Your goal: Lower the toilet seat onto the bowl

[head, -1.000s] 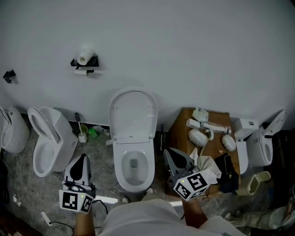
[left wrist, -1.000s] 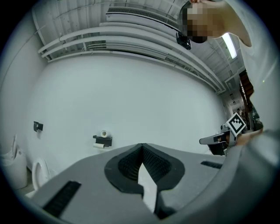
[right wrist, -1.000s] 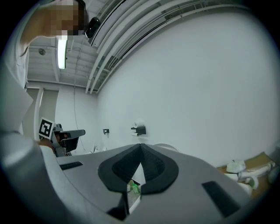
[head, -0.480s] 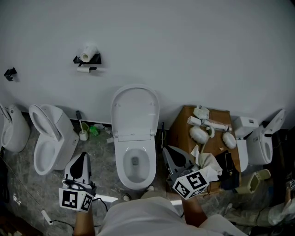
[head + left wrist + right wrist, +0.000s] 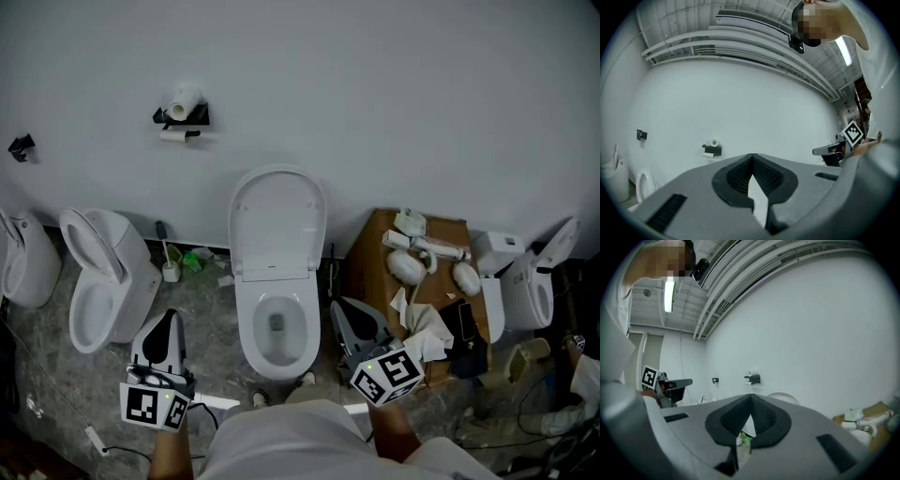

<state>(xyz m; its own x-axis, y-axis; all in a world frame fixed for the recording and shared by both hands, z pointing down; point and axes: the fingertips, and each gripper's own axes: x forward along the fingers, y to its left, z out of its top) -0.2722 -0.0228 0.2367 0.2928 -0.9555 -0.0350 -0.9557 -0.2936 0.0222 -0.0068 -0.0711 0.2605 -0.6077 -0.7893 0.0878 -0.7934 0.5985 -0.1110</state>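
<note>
We hold the left gripper [image 5: 169, 323] and right gripper [image 5: 339, 311] clenched empty, apart from the toilet seat [image 5: 277, 220] standing upright over the bowl [image 5: 246, 328].

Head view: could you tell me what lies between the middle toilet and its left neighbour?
A toilet brush and a small green item, visible in the head view.

text: none legible | labels: none | brands: none | numbers: none | signs: none

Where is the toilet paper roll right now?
The roll sits on a wall holder, upper left in the head view, above-left of the raised seat.
</note>
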